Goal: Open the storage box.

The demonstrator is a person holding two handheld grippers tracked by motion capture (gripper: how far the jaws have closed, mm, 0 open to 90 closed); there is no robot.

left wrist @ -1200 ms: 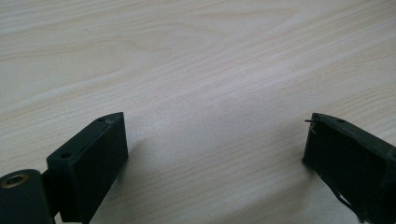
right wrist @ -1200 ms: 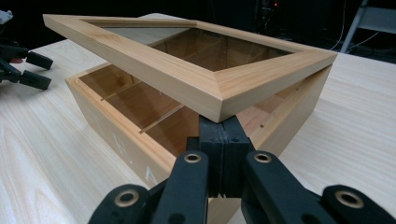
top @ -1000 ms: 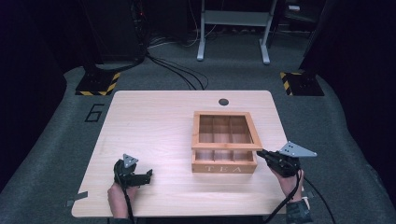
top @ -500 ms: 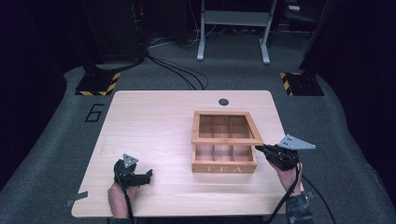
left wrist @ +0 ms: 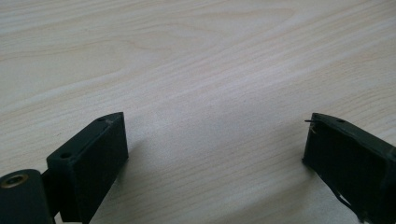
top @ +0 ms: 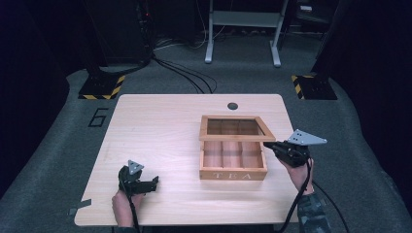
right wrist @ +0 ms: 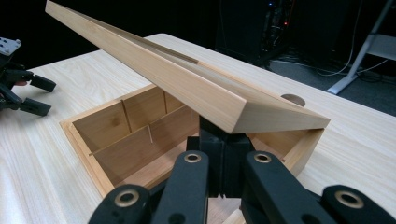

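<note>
Since a second ago the wooden tea box's hinged glazed lid (top: 236, 129) has risen — closed right gripper (top: 272, 145) levering it; left gripper (top: 154, 183) wide, empty — opening begun.

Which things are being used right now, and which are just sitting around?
In use: wooden tea box; its glass-paned wooden lid, propped up by the right hand-held gripper.

Lying about: left hand-held gripper, open on the wooden table; yellow-black striped floor stands.

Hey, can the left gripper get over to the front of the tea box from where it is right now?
Probably yes: bare table lies between the left gripper and the tea box, and its jaws stand open.
</note>
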